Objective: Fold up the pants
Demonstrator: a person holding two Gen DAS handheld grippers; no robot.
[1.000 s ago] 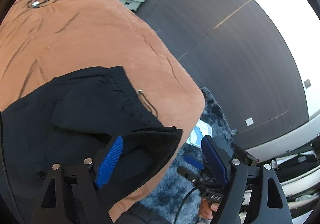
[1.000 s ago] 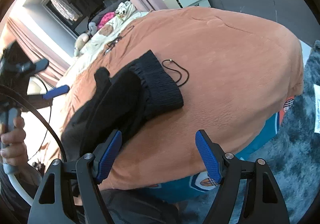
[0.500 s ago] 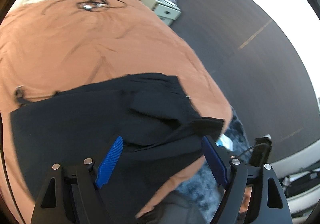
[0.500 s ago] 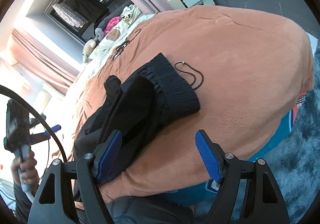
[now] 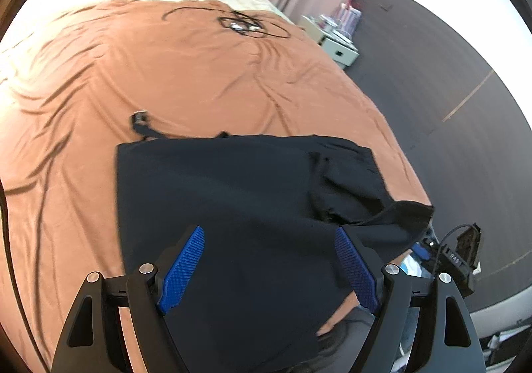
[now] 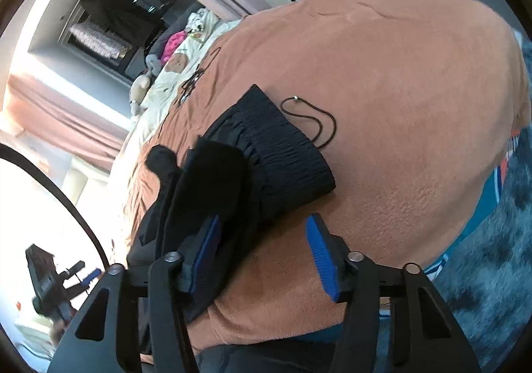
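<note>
Black pants (image 5: 252,206) lie partly folded on the orange bedspread (image 5: 166,73) near the bed's corner. We hold both the left gripper (image 5: 269,260) and right gripper (image 6: 262,256) spread wide, gripping nothing, just above the fabric.

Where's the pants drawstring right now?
In the right wrist view, the drawstring lies looped on the orange blanket, just right of the ribbed waistband of the black pants, ahead of the open right gripper.
</note>
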